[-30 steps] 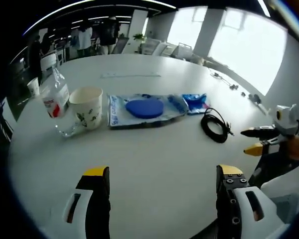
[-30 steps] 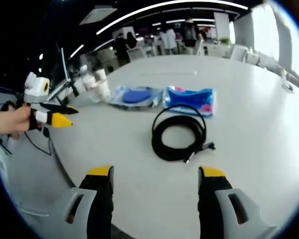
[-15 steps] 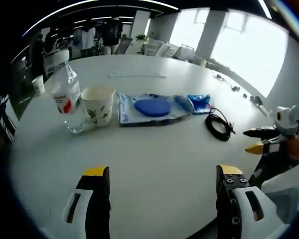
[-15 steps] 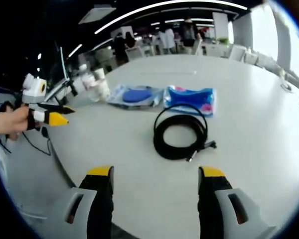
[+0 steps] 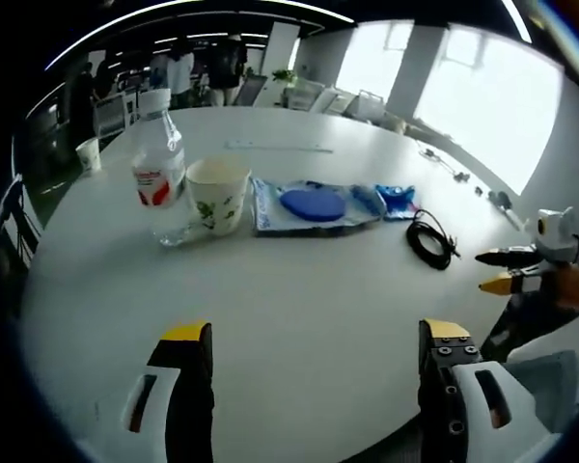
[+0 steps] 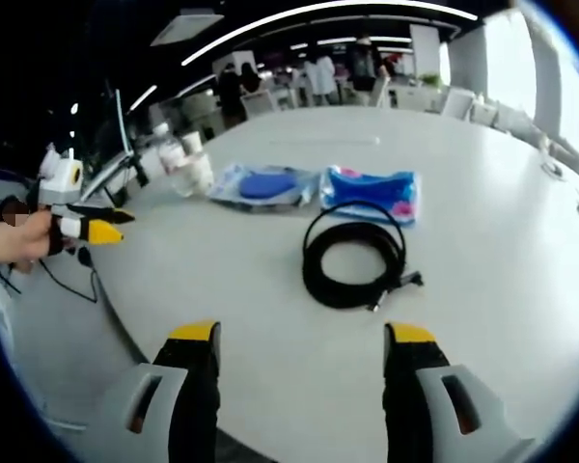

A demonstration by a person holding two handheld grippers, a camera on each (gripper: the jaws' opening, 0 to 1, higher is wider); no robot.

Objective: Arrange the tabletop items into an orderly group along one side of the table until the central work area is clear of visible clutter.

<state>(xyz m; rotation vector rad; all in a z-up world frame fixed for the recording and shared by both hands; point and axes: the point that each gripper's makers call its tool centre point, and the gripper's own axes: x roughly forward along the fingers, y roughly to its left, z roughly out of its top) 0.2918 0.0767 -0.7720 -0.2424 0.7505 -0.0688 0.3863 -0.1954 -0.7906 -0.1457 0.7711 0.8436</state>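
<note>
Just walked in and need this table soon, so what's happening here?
A person holds a gripper in each hand over a round white table. Both the left gripper and right gripper are open and hold nothing. The items sit in a rough row: a water bottle, a paper cup, a clear packet with a blue disc, a blue packet and a coiled black cable. No item is being touched.

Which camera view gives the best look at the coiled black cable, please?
The right gripper view: the black cable lies large and central ahead of the open jaws, its loops distinct. In the left gripper view the cable is small, far right, near the blue packets.
</note>
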